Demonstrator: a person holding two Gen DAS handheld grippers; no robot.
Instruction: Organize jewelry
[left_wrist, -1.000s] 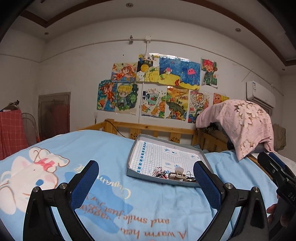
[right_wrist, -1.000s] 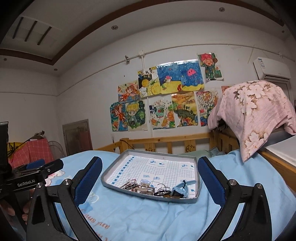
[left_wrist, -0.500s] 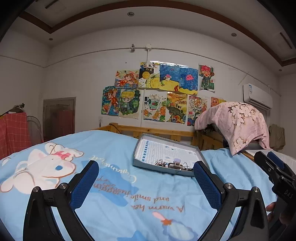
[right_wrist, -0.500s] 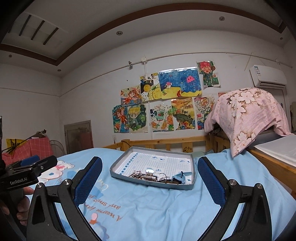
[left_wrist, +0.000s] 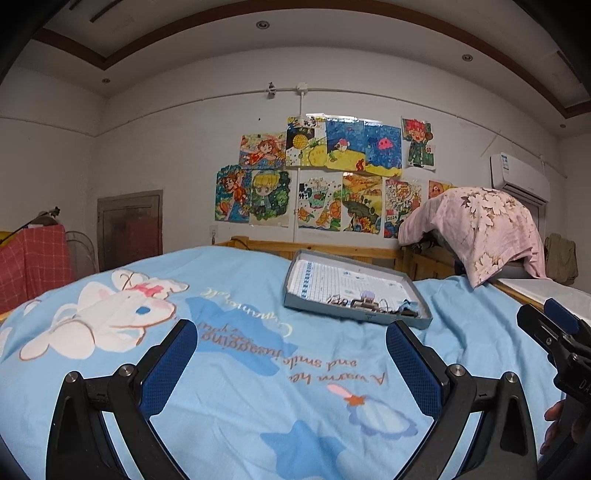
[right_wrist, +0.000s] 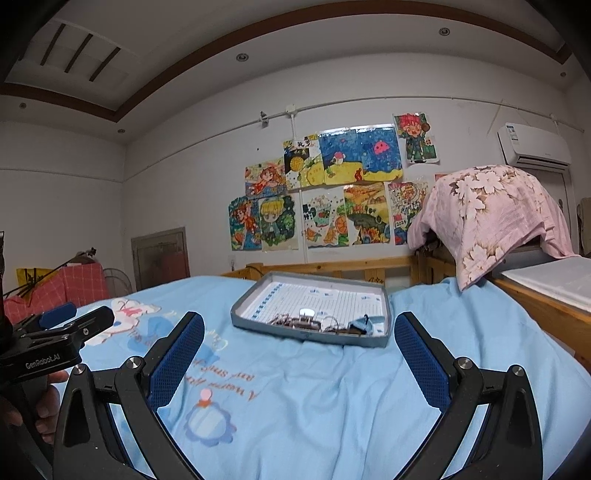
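Observation:
A grey tray (left_wrist: 399, 322) (right_wrist: 258, 295) with a gridded paper lining lies on the blue bed cover. A pile of jewelry (left_wrist: 365, 304) (right_wrist: 314, 323), with rings, clips and a small blue piece, lies along its near edge. My left gripper (left_wrist: 290, 347) is open and empty, well short of the tray. My right gripper (right_wrist: 299, 339) is open and empty, also short of the tray. Each gripper shows at the edge of the other's view: the right one (left_wrist: 554, 328) and the left one (right_wrist: 70, 325).
The bed cover (left_wrist: 229, 354) has a white bunny print and lettering. A wooden bed rail (right_wrist: 332, 266) runs behind the tray. A pink floral cloth (right_wrist: 491, 210) drapes over something at the right. A red checked cloth (left_wrist: 33, 254) is at the far left.
Both grippers have pulled back from the tray, which now looks smaller and farther away. Both stay open and empty.

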